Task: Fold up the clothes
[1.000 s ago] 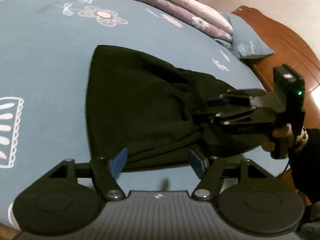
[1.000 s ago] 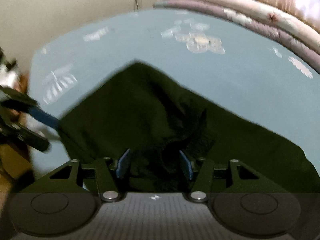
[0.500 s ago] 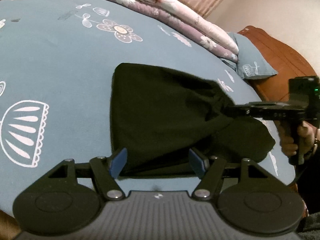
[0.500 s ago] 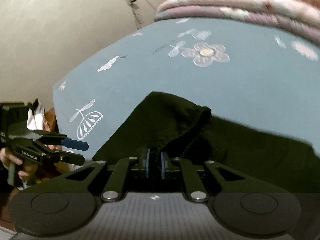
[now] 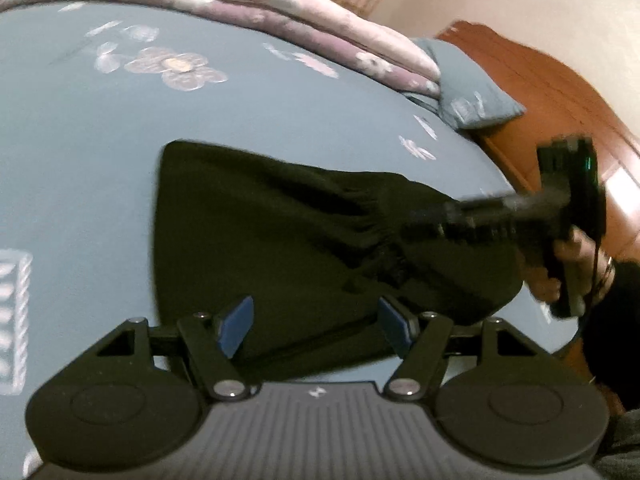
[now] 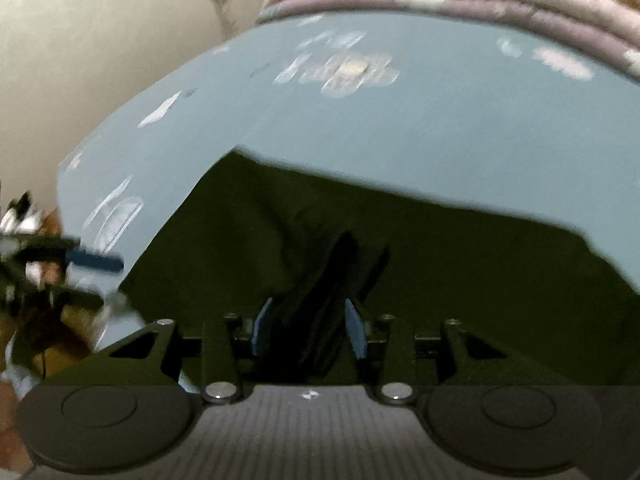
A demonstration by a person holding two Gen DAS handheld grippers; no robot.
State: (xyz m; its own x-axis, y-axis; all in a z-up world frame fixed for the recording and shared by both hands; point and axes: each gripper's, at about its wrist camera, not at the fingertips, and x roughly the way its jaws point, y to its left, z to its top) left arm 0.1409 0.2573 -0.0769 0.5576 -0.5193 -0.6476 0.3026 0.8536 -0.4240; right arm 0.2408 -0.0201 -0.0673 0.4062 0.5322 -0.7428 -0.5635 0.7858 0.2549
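Left wrist view: dark garment (image 5: 280, 240) lies bunched on the blue flower-print bedsheet (image 5: 80, 160), centre of frame, gathered waistband toward the right. Left gripper (image 5: 316, 324) sits at the lower centre, jaws spread wide; blue pads (image 5: 236, 326) stand over the garment's near edge, not pressing it. Right gripper (image 5: 424, 216) enters from the right, blurred, fingertips at the waistband folds; the hand (image 5: 568, 268) on its grip is at the right edge. Folded pinkish quilt (image 5: 280, 8) along the top, small blue pillow (image 5: 468, 88) upper right, wooden headboard (image 5: 560, 92) beyond it.

Right wrist view: right gripper (image 6: 308, 332) at the lower centre, jaws opening; a dark fold of the garment (image 6: 400, 240) stands between the pads without visible pressure. Garment fills the lower half. Left gripper (image 6: 96, 276) blurred at the left edge, jaws apart.
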